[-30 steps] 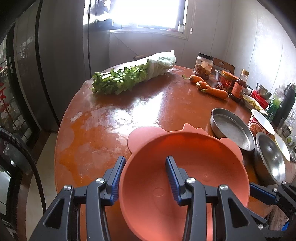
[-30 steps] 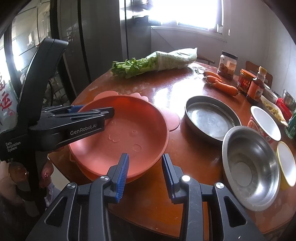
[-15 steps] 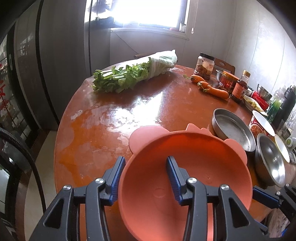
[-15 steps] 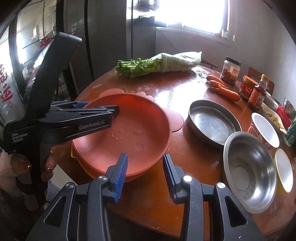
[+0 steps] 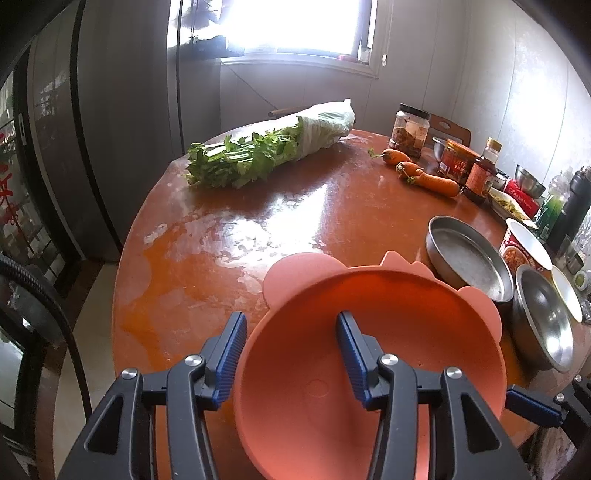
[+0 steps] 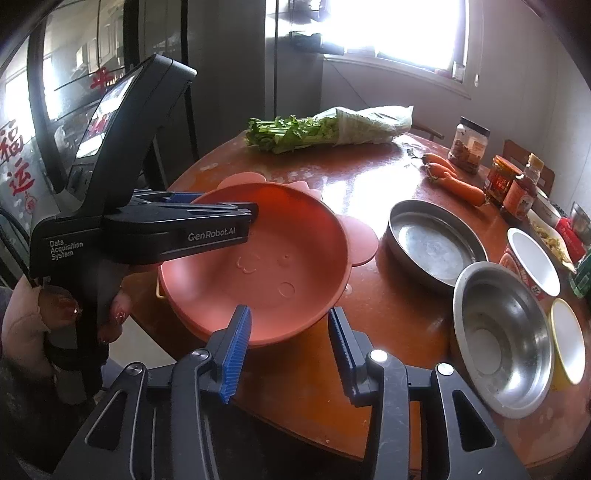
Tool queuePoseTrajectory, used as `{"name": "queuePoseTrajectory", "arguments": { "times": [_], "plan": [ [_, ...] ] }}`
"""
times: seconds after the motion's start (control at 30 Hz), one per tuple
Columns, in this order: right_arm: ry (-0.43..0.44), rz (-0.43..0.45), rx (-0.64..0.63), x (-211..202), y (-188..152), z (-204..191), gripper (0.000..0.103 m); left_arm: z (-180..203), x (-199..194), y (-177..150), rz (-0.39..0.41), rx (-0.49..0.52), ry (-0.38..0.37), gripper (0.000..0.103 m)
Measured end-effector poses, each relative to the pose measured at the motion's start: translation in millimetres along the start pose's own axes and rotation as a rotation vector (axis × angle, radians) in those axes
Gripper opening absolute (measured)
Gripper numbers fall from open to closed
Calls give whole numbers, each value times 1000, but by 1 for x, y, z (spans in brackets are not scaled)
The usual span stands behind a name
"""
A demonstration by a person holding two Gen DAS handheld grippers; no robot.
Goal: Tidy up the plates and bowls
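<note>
left claw (image 5: 291, 350) opening astride pink bowl (image 5: 388, 332) (rim between)

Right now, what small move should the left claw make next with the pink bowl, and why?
Probably draw the left claw straight back off the pink bowl. Its jaws are opening and straddle the rim without pinching it, and the bowl seems to rest at the near edge of the table, so release looks nearly done.

Bright window (image 5: 295, 26) glare on a round red-brown table (image 5: 258, 206).
</note>
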State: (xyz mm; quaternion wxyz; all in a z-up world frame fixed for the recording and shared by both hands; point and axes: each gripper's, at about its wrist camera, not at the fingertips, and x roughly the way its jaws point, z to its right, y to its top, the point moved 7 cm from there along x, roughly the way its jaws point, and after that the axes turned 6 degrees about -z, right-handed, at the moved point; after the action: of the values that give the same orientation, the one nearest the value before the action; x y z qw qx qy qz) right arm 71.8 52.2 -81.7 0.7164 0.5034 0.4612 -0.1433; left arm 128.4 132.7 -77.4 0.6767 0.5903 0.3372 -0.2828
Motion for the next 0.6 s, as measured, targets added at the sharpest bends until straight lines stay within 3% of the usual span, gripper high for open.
{"name": "queuePoseTrajectory", "arguments": {
  "times": [0.33,0.6],
  "plan": [
    [1,6,-1,-2,2,-2,48,-4,3,-1,-15,11,22,50],
    [60,9,-20,-5,3,-10,56,-7,4,-2,-13,16,51,54]
  ]
}}
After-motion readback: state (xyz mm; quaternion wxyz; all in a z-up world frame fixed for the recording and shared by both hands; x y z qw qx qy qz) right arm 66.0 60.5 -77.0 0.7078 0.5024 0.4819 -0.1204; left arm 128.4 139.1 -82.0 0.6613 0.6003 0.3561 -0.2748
